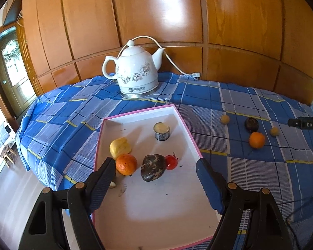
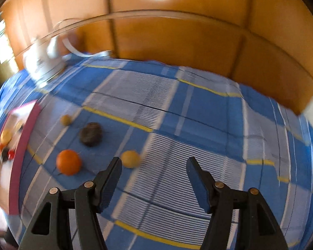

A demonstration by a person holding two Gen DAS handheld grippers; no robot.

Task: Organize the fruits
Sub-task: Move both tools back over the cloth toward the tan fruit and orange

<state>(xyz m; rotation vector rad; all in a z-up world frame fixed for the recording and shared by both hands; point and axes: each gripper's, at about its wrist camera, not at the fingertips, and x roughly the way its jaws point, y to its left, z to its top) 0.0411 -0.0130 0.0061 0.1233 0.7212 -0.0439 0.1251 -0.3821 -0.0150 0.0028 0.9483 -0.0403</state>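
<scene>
A white tray with a pink rim (image 1: pixel 188 133) lies on the blue checked cloth. In it are an orange (image 1: pixel 126 164), a yellow cut fruit (image 1: pixel 120 146), a dark brown lump (image 1: pixel 152 167), a small red fruit (image 1: pixel 171 162) and a short cut cylinder (image 1: pixel 161 131). My left gripper (image 1: pixel 156 168) is open and empty above the tray's near part. On the cloth lie an orange (image 2: pixel 68 162), a dark round fruit (image 2: pixel 91 134) and two small yellow fruits (image 2: pixel 131 158) (image 2: pixel 65 119). My right gripper (image 2: pixel 154 164) is open and empty, just right of the nearer yellow fruit.
A white floral electric kettle (image 1: pixel 134 73) with a cord stands at the back of the table by the wooden panel wall (image 1: pixel 156 20). The table's left edge (image 1: pixel 25 137) drops to the floor. The tray's pink rim (image 2: pixel 23 145) shows at the right wrist view's left.
</scene>
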